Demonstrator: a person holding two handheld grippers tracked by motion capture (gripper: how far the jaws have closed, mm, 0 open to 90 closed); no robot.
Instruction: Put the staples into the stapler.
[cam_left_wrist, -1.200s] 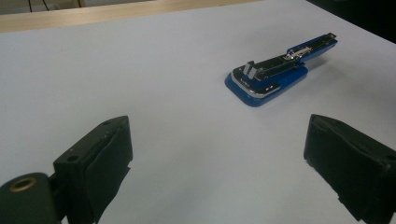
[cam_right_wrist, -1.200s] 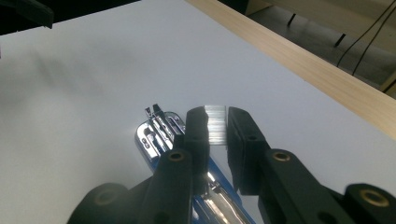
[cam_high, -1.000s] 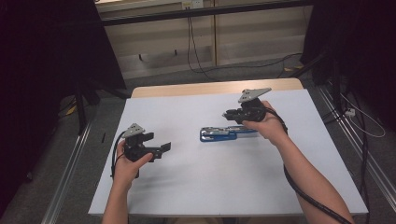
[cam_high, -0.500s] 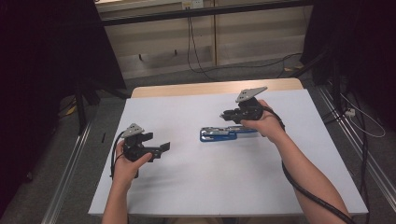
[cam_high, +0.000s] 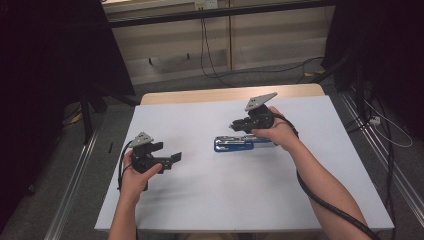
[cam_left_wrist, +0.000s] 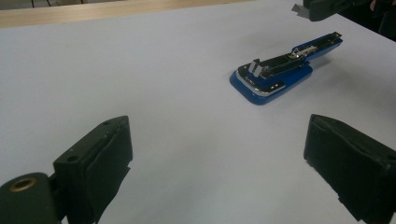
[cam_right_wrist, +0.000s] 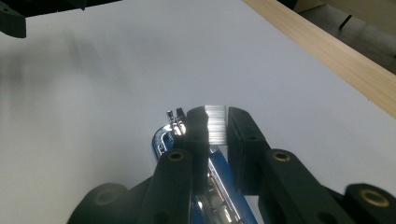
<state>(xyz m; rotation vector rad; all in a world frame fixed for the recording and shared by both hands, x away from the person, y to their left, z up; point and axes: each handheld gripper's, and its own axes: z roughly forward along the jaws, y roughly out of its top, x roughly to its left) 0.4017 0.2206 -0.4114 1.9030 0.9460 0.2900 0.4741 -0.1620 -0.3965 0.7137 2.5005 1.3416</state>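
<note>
A blue stapler (cam_high: 235, 145) lies flung open on the white table (cam_high: 200, 200), its metal staple channel facing up (cam_left_wrist: 273, 77). My right gripper (cam_high: 236, 125) hovers just above its left end. In the right gripper view its jaws (cam_right_wrist: 215, 126) are shut on a short silver strip of staples (cam_right_wrist: 215, 122), with the stapler's blue nose (cam_right_wrist: 161, 140) right beneath. My left gripper (cam_high: 172, 157) is held low over the table's left part, well clear of the stapler. Its jaws stand wide open (cam_left_wrist: 219, 149) with nothing between them.
A wooden table edge (cam_high: 225, 94) runs along the far side of the white sheet. Black curtains flank the table, and cables lie on the floor behind and to the right. The right gripper's cable trails down along the forearm (cam_high: 320, 200).
My right gripper has edged slightly left over the stapler, still gripping the staple strip. The left gripper and the stapler have stayed put.
</note>
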